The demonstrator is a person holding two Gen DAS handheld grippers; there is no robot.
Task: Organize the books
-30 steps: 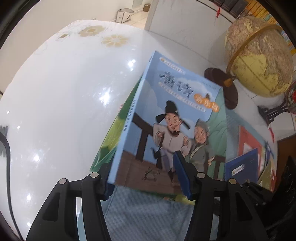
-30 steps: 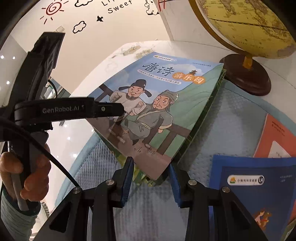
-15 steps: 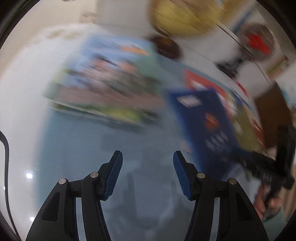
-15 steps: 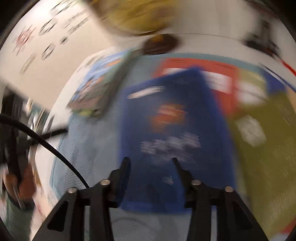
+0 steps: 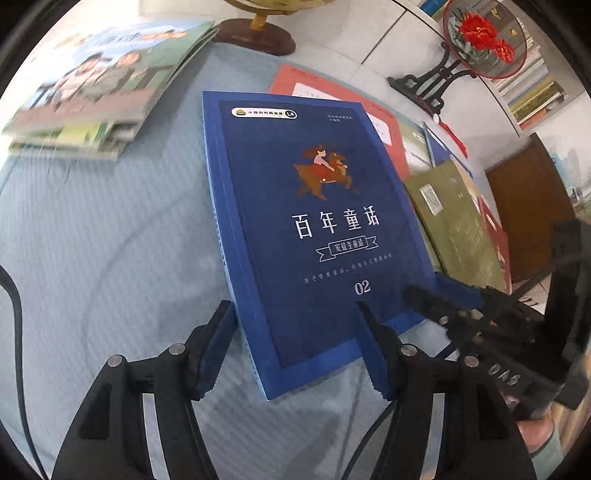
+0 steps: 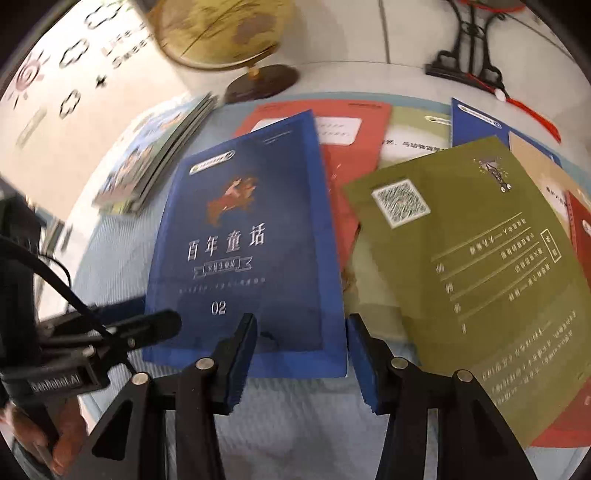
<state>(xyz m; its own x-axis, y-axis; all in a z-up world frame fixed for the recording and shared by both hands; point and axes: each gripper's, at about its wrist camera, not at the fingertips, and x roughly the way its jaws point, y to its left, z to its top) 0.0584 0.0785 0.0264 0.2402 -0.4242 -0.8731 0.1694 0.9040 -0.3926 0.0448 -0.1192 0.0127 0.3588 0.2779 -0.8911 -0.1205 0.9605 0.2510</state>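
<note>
Both grippers at the dark blue book (image 5: pixel 314 229) on the tabletop (image 5: pixel 92 258).
Left gripper (image 5: pixel 295 345) jaws opening, right gripper (image 6: pixel 301 356) jaws closing; each pair straddles the book's near edge, not pressing.

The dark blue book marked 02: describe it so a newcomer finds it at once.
Start at the globe at the back of the pale blue mat. In front of it, right of the stacked picture books, lies the dark blue book, partly covering a red book. Only it shows a child riding a brown animal, white Chinese title and "02".
</note>
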